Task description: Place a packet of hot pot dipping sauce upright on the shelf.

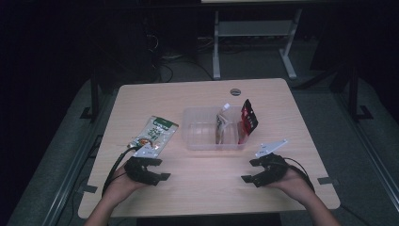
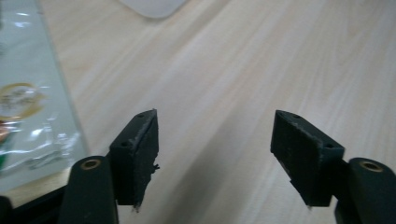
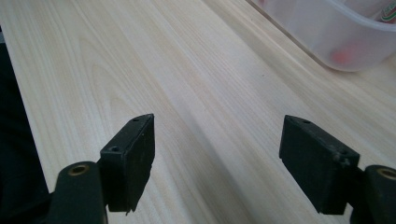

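The green and white packet (image 1: 155, 135) lies flat on the wooden table (image 1: 207, 188), left of centre. Its long axis runs on a slant, from its near-left end by the left gripper (image 1: 153, 169) up toward the far right, where its green top edge points at the clear plastic tub (image 1: 193, 136). In the left gripper view the packet (image 2: 28, 112) lies along the left edge, just beside the left jaw and apart from it.

The left hand (image 1: 123, 183) comes in from the bottom, low over the table, its gripper aimed to the right and a little forward. Its jaws stand spread with only bare wood between them, pinching nothing. The right hand (image 1: 294, 181) rests at the near right, and the right gripper (image 1: 254, 170) points left toward the middle of the table. Its jaws are also spread wide over bare wood and hold nothing. The two grippers are well apart.

The tub sits at the table's centre, between the packet and the right gripper's side. Inside it a pale pouch (image 1: 223, 123) and a red and black sachet (image 1: 248, 117) stand leaning against its right end. In the right gripper view the tub's corner (image 3: 336, 42) shows at the upper right, clear of the jaws. A round grey cap (image 1: 235, 91) sits in the tabletop behind the tub. Nothing lies between the left gripper and the packet.
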The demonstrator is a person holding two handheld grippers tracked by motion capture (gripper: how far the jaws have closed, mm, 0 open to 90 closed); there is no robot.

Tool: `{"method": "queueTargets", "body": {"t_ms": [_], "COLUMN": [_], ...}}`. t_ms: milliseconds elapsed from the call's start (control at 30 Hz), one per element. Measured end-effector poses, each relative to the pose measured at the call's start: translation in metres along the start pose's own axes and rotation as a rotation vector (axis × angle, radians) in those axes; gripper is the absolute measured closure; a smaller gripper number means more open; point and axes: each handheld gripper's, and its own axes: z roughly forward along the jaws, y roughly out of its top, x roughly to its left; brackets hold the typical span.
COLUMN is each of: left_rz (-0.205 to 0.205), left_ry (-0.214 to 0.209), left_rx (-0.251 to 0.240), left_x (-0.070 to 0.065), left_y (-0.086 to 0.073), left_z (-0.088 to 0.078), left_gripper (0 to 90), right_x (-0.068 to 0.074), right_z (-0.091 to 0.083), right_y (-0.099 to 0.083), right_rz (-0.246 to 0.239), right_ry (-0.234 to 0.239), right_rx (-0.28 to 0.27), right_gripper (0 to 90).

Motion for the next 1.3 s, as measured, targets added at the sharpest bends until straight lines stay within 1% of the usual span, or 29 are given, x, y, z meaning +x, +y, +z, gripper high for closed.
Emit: {"method": "queueTargets", "body": {"t_ms": [33, 67, 100, 167, 200, 233, 267, 333, 400, 467, 533, 567, 633, 733, 767, 800, 833, 933, 967, 1000, 1067, 1167, 1200, 1267, 1300], "left_rz": [-0.002, -0.012, -0.030, -0.035, -0.050, -0.055, -0.058, -0.055, -0.061, -0.075, -0.081, -0.092, -0.103, -0.107, -0.115, -0.124, -0.122, -0.148, -0.151, -0.164, -0.166, -0.175, -0.163, -0.180, -0.172], "left_ry": [0.011, 0.024, 0.032, 0.063, 0.075, 0.093, 0.102, 0.131, 0.162, 0.174, 0.187, 0.192, 0.196, 0.219, 0.223, 0.230, 0.245, 0.262, 0.269, 0.270, 0.286, 0.309, 0.308, 0.307, 0.308], "left_rx": [0.005, 0.004, -0.003, 0.002, 0.004, 0.011, 0.013, 0.025, 0.022, 0.018, 0.016, 0.006, 0.005, 0.024, 0.015, 0.024, 0.041, 0.051, 0.055, 0.056, 0.071, 0.111, 0.128, 0.116, 0.127], "left_x": [0.003, 0.006, 0.009, 0.016, 0.019, 0.023, 0.025, 0.030, 0.036, 0.043, 0.050, 0.053, 0.059, 0.068, 0.071, 0.074, 0.077, 0.087, 0.090, 0.092, 0.096, 0.100, 0.101, 0.101, 0.101], "left_y": [0.002, 0.003, 0.005, 0.008, 0.009, 0.010, 0.011, 0.013, 0.015, 0.018, 0.022, 0.024, 0.027, 0.033, 0.034, 0.036, 0.037, 0.038, 0.038, 0.039, 0.039, 0.036, 0.034, 0.032, 0.032], "left_z": [-0.002, -0.003, -0.004, -0.006, -0.006, -0.005, -0.005, -0.006, -0.007, -0.009, -0.009, -0.009, -0.009, -0.004, -0.002, 0.001, 0.004, 0.014, 0.017, 0.020, 0.025, 0.034, 0.035, 0.035, 0.035], "left_gripper": [38.7, 41.7, 44.1, 51.1, 55.2, 58.3, 61.6, 65.5, 65.5, 68.0, 71.9, 74.4, 79.7, 88.6, 89.6, 89.7, 89.7, 89.7, 89.7, 89.7, 89.7, 89.7, 89.7, 89.8, 89.9], "right_x": [0.000, 0.000, 0.000, 0.000, 0.000, 0.000, 0.000, -0.001, 0.000, 0.000, -0.001, -0.001, -0.002, -0.002, -0.002, -0.002, -0.002, -0.002, -0.003, -0.003, -0.004, -0.004, -0.004, -0.004, -0.004], "right_z": [0.000, 0.000, 0.000, 0.000, 0.000, 0.000, 0.001, 0.001, 0.001, 0.001, 0.001, 0.001, 0.001, 0.001, 0.001, 0.001, 0.001, 0.000, 0.000, 0.000, 0.000, -0.001, 0.000, 0.000, 0.000], "right_y": [0.000, 0.000, 0.000, 0.000, 0.000, 0.000, 0.000, 0.001, 0.001, 0.001, 0.001, 0.000, 0.000, 0.000, 0.000, 0.000, 0.000, 0.000, 0.000, 0.000, 0.000, 0.000, 0.000, 0.000, 0.000], "right_rz": [0.001, 0.001, 0.000, 0.002, 0.001, 0.003, 0.005, 0.006, 0.017, 0.018, 0.015, 0.012, 0.015, 0.017, 0.020, 0.019, 0.017, 0.022, 0.024, 0.025, 0.024, 0.024, 0.023, 0.021, 0.021], "right_ry": [0.000, 0.000, 0.000, 0.002, 0.005, 0.009, 0.010, 0.011, 0.015, 0.014, 0.014, 0.013, 0.016, 0.015, 0.016, 0.015, 0.015, 0.015, 0.016, 0.014, 0.013, 0.014, 0.014, 0.014, 0.014], "right_rx": [0.000, -0.002, -0.003, -0.004, -0.007, -0.009, -0.008, -0.006, -0.004, -0.003, -0.005, -0.006, -0.007, -0.005, -0.004, -0.004, -0.005, -0.006, -0.006, -0.007, -0.008, -0.007, -0.006, -0.006, -0.006], "right_gripper": [26.2, 26.3, 26.3, 26.3, 26.3, 26.3, 26.3, 26.3, 26.3, 26.3, 26.3, 26.3, 26.3, 26.5, 26.5, 26.5, 26.5, 26.5, 26.5, 26.5, 26.5, 26.5, 26.6, 26.6, 26.6]}}
